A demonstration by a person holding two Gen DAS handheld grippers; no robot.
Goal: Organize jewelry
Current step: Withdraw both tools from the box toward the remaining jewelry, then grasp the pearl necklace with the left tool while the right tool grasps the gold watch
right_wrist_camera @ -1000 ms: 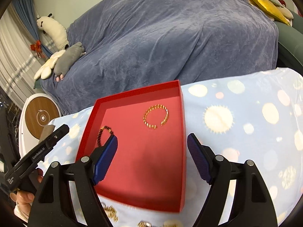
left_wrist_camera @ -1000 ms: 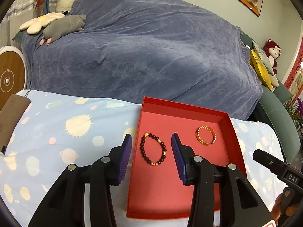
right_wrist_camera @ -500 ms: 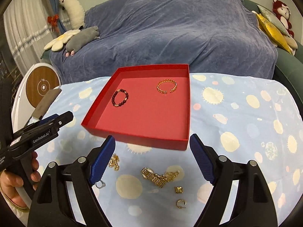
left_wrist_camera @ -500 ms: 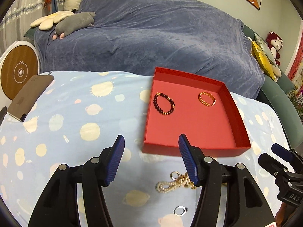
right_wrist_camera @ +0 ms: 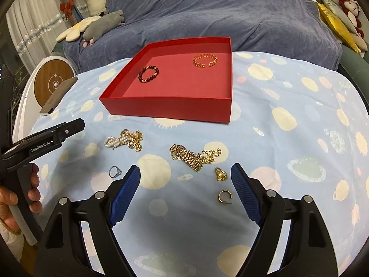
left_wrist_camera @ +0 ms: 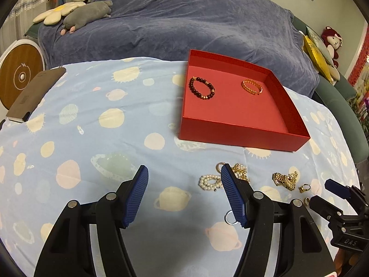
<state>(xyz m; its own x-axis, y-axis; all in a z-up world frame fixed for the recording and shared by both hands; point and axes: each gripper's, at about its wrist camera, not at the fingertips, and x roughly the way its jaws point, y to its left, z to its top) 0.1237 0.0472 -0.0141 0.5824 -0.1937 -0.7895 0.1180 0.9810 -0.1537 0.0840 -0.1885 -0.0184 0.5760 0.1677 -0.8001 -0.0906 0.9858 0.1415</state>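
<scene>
A red box (left_wrist_camera: 242, 136) (right_wrist_camera: 166, 109) on the planet-print cloth holds a dark bead bracelet (left_wrist_camera: 202, 88) (right_wrist_camera: 148, 74) and a gold bangle (left_wrist_camera: 252, 87) (right_wrist_camera: 204, 60). In front of it lie a pearl strand (left_wrist_camera: 208, 182) (right_wrist_camera: 115, 141), a gold link bracelet (right_wrist_camera: 188, 157), a silver ring (right_wrist_camera: 114, 171), a gold ring (right_wrist_camera: 221, 174) and a gold hoop (right_wrist_camera: 224, 196). My left gripper (left_wrist_camera: 184, 169) hovers left of the pearls, its jaws opening with nothing between them. My right gripper (right_wrist_camera: 185, 168) is open just short of the link bracelet.
A brown flat case (left_wrist_camera: 34, 92) lies at the cloth's left edge, beside a round white and wood device (left_wrist_camera: 19, 76). Behind the table is a sofa under a blue blanket (left_wrist_camera: 184, 23) with plush toys (left_wrist_camera: 87, 15).
Both grippers have pulled back from over the red box and sunk toward the near part of the cloth, bringing the loose jewelry into view. The left jaws have spread wider.
</scene>
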